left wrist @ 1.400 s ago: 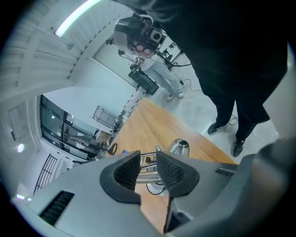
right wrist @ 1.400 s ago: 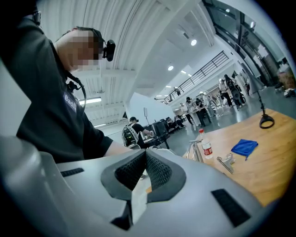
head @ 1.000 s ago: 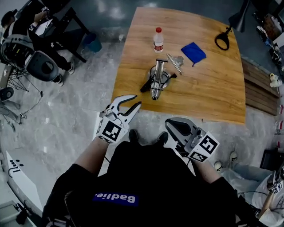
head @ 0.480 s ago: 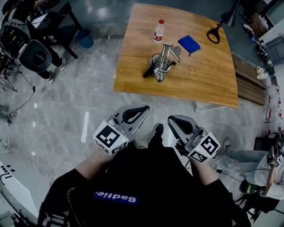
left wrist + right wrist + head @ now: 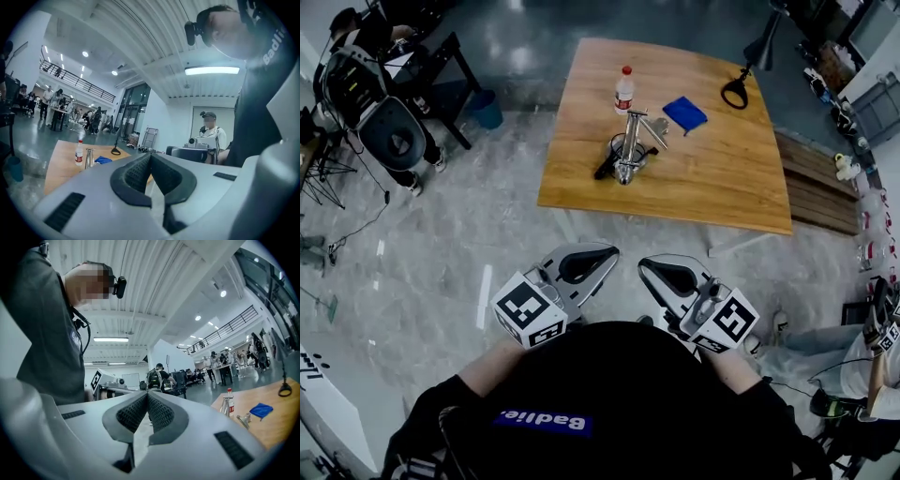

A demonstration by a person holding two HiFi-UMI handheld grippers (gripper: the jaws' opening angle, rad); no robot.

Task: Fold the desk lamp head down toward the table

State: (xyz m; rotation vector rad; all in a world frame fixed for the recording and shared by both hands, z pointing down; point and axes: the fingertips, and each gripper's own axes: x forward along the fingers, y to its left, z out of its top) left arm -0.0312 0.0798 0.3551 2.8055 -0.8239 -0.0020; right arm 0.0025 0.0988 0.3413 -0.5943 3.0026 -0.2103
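The silver desk lamp [image 5: 628, 152] stands on the wooden table [image 5: 722, 187], its arm upright over a round base and its head low beside it. It also shows small and far off as a desk lamp [image 5: 88, 158] in the left gripper view and a desk lamp [image 5: 225, 407] in the right gripper view. My left gripper [image 5: 613, 250] is shut and empty, held close to my body, well short of the table. Beside it my right gripper [image 5: 643, 263] is likewise shut, with nothing in it. Neither touches the lamp.
A water bottle [image 5: 623, 89] and a blue cloth [image 5: 684, 114] lie behind the lamp. A black lamp with a ring base [image 5: 737, 90] sits at the table's far right. Grey floor separates me from the table. Chairs [image 5: 389, 131] and people are at the left.
The left gripper's jaws, open a second ago, are now shut. Both grippers have drawn back from the table edge toward my body, and the table now looks farther away.
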